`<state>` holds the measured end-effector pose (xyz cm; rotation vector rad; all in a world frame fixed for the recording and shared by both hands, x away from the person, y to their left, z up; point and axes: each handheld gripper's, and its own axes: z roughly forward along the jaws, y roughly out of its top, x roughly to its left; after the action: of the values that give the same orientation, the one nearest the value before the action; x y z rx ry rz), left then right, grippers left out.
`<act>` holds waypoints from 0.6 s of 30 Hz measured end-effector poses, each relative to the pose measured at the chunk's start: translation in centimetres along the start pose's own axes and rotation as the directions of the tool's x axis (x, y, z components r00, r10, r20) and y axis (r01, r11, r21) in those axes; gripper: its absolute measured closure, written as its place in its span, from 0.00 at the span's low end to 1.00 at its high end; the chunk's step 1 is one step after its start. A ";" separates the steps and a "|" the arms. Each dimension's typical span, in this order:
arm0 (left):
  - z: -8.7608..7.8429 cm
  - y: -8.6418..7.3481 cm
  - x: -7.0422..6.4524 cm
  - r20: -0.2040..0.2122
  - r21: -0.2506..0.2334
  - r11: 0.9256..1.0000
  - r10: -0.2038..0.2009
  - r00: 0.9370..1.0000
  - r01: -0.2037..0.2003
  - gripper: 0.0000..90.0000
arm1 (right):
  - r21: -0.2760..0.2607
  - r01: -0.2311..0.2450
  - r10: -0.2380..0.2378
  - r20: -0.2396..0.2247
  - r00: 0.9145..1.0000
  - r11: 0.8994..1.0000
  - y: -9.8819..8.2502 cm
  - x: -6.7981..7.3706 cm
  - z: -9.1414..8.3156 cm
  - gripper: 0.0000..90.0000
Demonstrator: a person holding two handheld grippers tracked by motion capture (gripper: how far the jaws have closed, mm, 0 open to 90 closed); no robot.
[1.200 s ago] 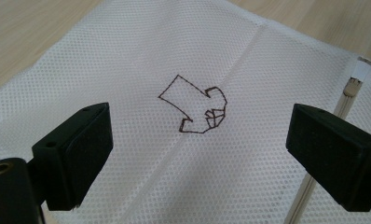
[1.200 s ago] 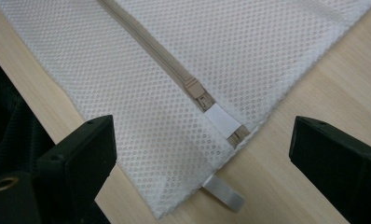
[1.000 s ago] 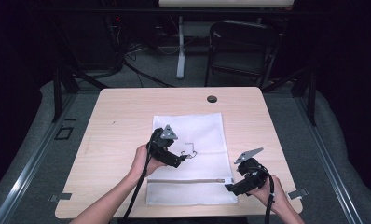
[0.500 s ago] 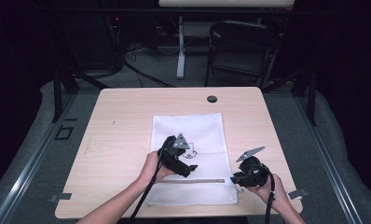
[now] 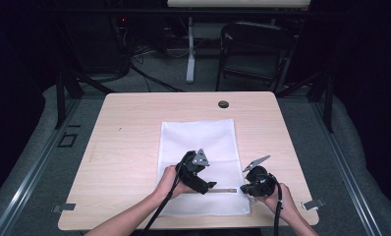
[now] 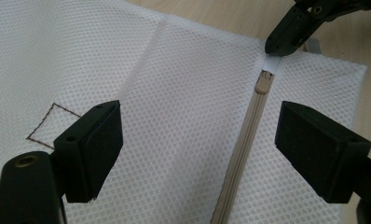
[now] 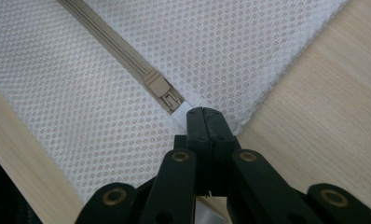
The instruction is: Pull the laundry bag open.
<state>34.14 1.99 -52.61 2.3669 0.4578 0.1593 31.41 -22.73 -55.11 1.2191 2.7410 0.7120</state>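
A white mesh bag (image 5: 198, 140) lies flat on the wooden table (image 5: 125, 142), with a beige zipper (image 6: 249, 126) running along its near end. The zipper slider (image 7: 161, 87) sits at the right end of the zipper. My right gripper (image 7: 203, 116) is shut on the white fabric tab just past the slider, at the bag's right edge. My left gripper (image 6: 204, 144) hovers low over the bag, open, and its jaws have just been closing a little. The zipper lies below the gap, nearer the right jaw, and no pad touches it. The right gripper's (image 6: 279, 46) tip shows beyond.
A brown stitched square (image 6: 48, 123) marks the bag's middle. A black grommet hole (image 5: 223, 104) sits near the table's far edge. A folding chair (image 5: 252, 49) and stand legs are behind the table. Both hands work close to the table's front edge.
The left gripper moved right and toward the front edge, down to the zipper. The right gripper's jaws closed on the bag's tab and it sank slightly.
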 end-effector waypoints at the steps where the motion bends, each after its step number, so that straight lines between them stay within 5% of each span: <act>1: 0.3 0.0 -0.1 0.000 0.001 1.000 0.001 1.000 -0.001 0.18 | 0.001 0.002 -0.002 0.004 1.000 1.000 0.0 0.0 0.1 1.00; 18: 4.2 0.8 -2.0 0.125 0.030 0.994 0.104 0.987 -0.109 0.49 | 0.003 -0.015 0.015 -0.019 1.000 1.000 -0.1 -0.2 0.4 1.00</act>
<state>33.53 -1.90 -55.17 2.4219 0.2778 0.0537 31.56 -22.72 -55.51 1.2417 2.7519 0.7253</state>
